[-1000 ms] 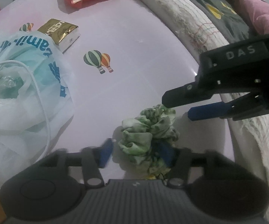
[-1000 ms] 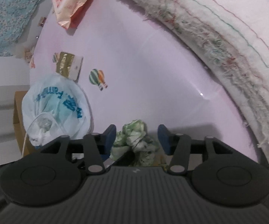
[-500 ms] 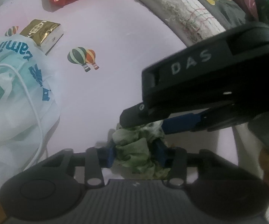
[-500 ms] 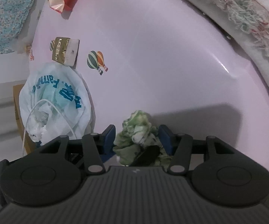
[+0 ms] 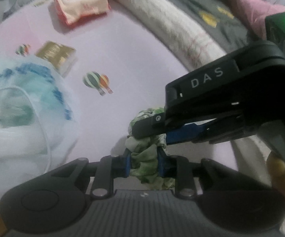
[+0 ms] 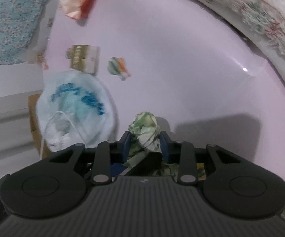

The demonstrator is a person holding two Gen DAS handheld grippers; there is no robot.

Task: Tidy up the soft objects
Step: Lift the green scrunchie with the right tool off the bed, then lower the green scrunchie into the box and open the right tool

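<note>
A green and white scrunchie lies on the pink sheet. My left gripper is shut on its near part, blue pads pressed into the fabric. My right gripper comes in from the right and is shut on the scrunchie's far part. In the right wrist view the scrunchie sits squeezed between the right gripper's blue pads, with a dark finger of the left gripper below it.
A white plastic bag with blue print and a white cable lies left. A gold tissue pack and a red-and-cream packet lie farther back. A rolled white blanket and dark clothing run along the right.
Both grippers closed on the scrunchie: the left from wide open to pinching it, the right moved in and clamped its far side. The scrunchie is bunched narrower.
</note>
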